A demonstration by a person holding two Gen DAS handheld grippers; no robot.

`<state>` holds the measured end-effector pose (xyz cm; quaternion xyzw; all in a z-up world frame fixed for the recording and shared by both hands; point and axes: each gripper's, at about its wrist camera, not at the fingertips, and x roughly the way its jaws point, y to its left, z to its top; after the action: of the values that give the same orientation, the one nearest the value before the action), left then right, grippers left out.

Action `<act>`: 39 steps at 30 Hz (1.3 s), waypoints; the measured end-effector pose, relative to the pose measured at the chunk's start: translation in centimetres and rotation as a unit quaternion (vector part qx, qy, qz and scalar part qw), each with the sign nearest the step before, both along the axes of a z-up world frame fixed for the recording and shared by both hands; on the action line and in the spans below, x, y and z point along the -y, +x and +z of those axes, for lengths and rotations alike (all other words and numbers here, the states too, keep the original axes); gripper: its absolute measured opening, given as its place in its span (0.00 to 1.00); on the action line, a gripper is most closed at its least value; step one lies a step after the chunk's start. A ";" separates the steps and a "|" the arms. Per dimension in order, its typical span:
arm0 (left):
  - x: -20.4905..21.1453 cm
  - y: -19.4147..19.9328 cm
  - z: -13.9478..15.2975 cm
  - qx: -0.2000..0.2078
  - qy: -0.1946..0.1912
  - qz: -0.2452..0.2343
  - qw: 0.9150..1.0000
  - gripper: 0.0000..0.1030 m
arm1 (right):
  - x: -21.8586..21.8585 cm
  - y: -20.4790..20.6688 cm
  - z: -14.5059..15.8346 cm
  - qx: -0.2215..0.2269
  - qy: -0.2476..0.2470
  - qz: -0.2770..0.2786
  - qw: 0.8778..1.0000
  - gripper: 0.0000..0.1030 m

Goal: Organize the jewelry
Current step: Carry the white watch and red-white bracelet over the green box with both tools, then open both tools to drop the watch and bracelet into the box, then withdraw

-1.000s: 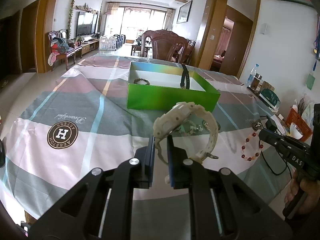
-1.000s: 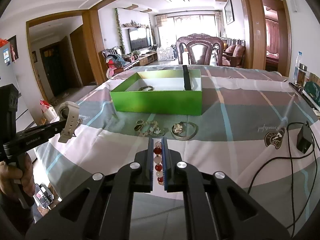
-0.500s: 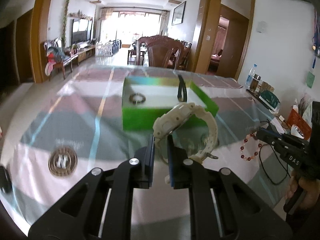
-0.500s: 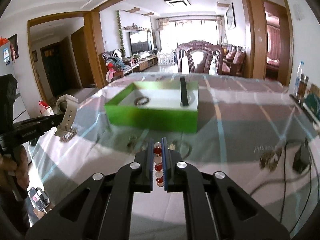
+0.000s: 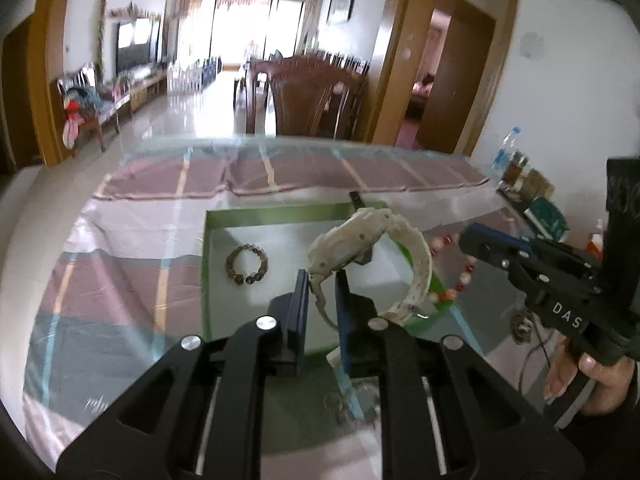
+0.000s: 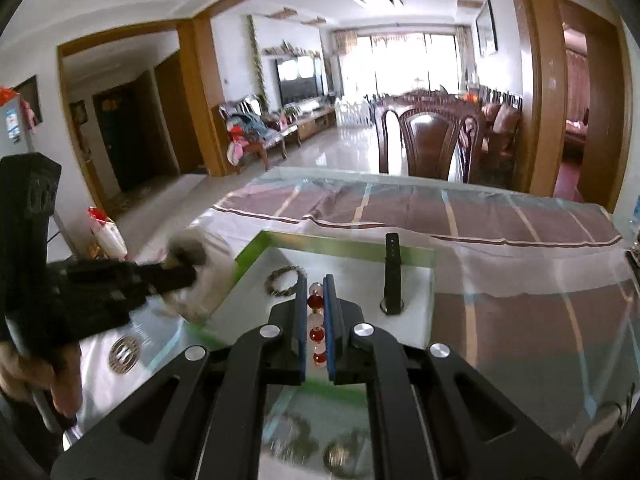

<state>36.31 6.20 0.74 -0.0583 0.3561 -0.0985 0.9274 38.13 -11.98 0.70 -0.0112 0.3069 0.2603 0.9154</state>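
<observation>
My left gripper (image 5: 322,280) is shut on the strap of a white watch (image 5: 360,240) and holds it above the green box (image 5: 276,213). My right gripper (image 6: 312,286) is shut on a red and pale bead bracelet (image 6: 316,318), also over the box (image 6: 332,242). That bracelet hangs from the right gripper in the left wrist view (image 5: 460,280). Inside the box lie a dark bead bracelet (image 5: 245,264) and a black watch band (image 6: 391,276) leaning on the far wall.
The table has a checked cloth under glass (image 5: 120,264). Loose jewelry (image 6: 340,454) lies blurred in front of the box. A cable (image 5: 532,360) and bottles (image 5: 516,160) are at the right edge. Wooden chairs (image 6: 432,148) stand behind the table.
Both grippers have moved forward and up, from short of the box to above it, carrying the watch and the bead bracelet. The loose jewelry now lies below and behind the fingers.
</observation>
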 end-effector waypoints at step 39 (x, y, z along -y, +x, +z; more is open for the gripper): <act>-1.3 -24.2 -4.2 0.172 0.021 0.113 0.978 0.96 | 7.2 -25.7 -4.3 0.154 0.026 -0.099 0.983 0.96</act>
<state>12.12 7.53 -3.51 -0.0605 0.1843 0.0061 0.9810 12.47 -19.13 -3.59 0.0030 0.1552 0.1713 0.9729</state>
